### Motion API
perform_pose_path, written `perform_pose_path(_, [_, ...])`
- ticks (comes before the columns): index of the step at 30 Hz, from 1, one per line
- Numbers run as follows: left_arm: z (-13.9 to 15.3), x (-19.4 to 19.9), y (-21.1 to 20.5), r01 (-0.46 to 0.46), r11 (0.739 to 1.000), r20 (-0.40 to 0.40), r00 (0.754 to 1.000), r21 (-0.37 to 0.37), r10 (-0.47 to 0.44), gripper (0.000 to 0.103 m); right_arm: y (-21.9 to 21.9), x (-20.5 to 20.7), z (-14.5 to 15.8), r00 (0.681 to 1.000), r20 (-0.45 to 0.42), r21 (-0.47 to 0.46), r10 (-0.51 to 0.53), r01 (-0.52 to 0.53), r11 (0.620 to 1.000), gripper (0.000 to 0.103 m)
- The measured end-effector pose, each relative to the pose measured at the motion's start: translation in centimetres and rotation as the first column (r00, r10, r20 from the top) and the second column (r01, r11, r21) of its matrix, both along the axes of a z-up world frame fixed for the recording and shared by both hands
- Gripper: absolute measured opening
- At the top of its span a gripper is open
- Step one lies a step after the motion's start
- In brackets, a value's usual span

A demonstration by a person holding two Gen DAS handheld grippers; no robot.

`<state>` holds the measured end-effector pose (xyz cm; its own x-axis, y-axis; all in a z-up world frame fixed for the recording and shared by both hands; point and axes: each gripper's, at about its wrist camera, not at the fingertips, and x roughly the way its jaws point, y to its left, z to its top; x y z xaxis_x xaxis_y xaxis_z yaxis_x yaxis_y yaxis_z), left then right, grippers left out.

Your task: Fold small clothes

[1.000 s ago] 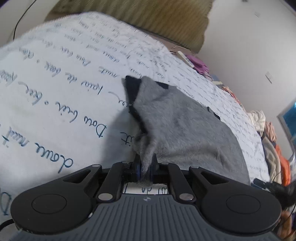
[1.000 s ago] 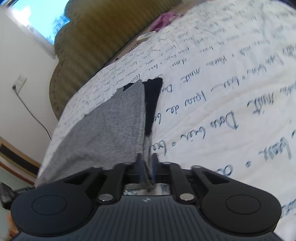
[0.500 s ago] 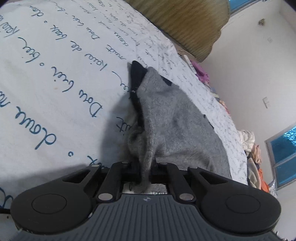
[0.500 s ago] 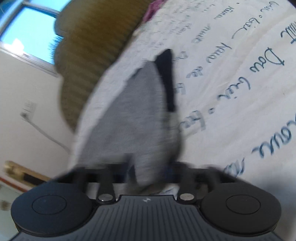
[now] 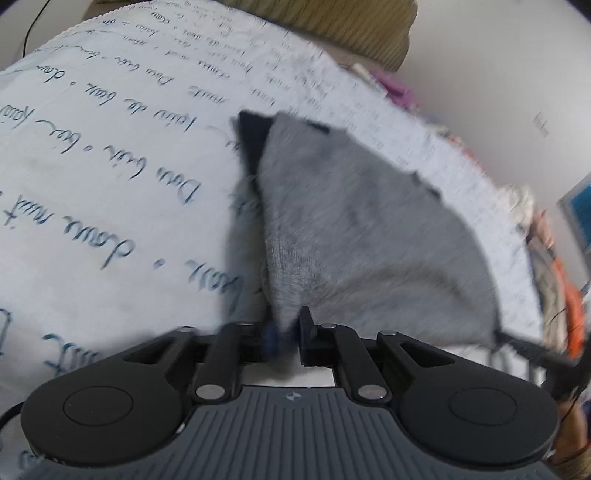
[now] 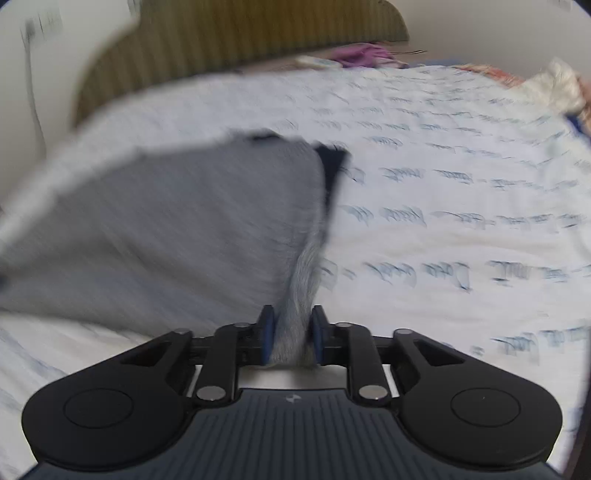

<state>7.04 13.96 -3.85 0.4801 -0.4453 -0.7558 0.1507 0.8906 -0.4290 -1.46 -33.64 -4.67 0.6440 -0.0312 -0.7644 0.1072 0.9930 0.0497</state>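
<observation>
A small grey garment [image 5: 354, 229] with a dark navy band [image 5: 253, 140] at its far end lies on a white bedsheet with blue handwriting [image 5: 110, 155]. My left gripper [image 5: 286, 332] is shut on the garment's near left corner. My right gripper [image 6: 291, 332] is shut on the near right corner, with grey cloth [image 6: 184, 221] bunched between the blue pads. The cloth between the two corners is lifted and stretched; its far end, with the navy band [image 6: 332, 166], rests on the sheet. Both views are motion-blurred.
An olive striped headboard [image 6: 240, 33] stands behind the bed. Purple cloth [image 6: 362, 53] lies near it. A pile of clothes [image 5: 554, 258] sits off the bed's right edge in the left wrist view. A cable [image 6: 33, 92] hangs on the wall at left.
Both grippers, still shut on the garment's corners, have swung with it. The right view has turned from the wall and window toward the bed; the cloth now hangs spread between them.
</observation>
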Motion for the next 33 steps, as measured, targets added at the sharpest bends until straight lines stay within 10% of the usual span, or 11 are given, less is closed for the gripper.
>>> perform_pose_path(2, [0.9, -0.4, 0.3, -0.007, 0.998, 0.035, 0.999, 0.054, 0.005, 0.040, -0.1, -0.9, 1.1, 0.993, 0.078, -0.133, -0.094, 0.103, 0.986, 0.058])
perform_pose_path(6, [3.8, 0.0, -0.1, -0.058, 0.983, 0.184, 0.983, 0.173, 0.026, 0.065, -0.1, -1.1, 3.4, 0.970, 0.222, -0.118, -0.098, 0.127, 0.985, 0.060])
perform_pose_path(10, [4.9, 1.5, -1.7, -0.050, 0.988, 0.257, 0.966, 0.146, 0.011, 0.074, 1.6, 1.5, 2.3, 0.982, 0.185, 0.075, 0.038, -0.052, 0.996, 0.059])
perform_pose_path(15, [2.5, 4.1, -2.8, -0.080, 0.960, 0.212, 0.977, 0.269, 0.022, 0.076, 3.1, 2.9, -1.8, 0.997, 0.041, 0.056, 0.065, -0.067, 0.996, 0.068])
perform_pose_path(23, [1.6, 10.1, -1.1, -0.139, 0.990, 0.103, 0.986, 0.039, 0.134, 0.080, 9.5, 3.9, 3.5, 0.959, 0.205, 0.038, 0.197, -0.209, 0.977, 0.070])
perform_pose_path(29, [-0.5, 14.2, -0.8, -0.148, 0.986, 0.024, 0.988, -0.079, 0.150, 0.068, 17.6, 5.1, 4.5, 0.913, 0.228, 0.060, 0.338, -0.360, 0.931, 0.070])
perform_pose_path(33, [-1.4, 16.2, -0.9, -0.149, 0.980, 0.002, 0.989, -0.134, 0.151, 0.013, 20.8, 6.3, 4.0, 0.887, 0.212, 0.050, 0.410, -0.429, 0.902, 0.070])
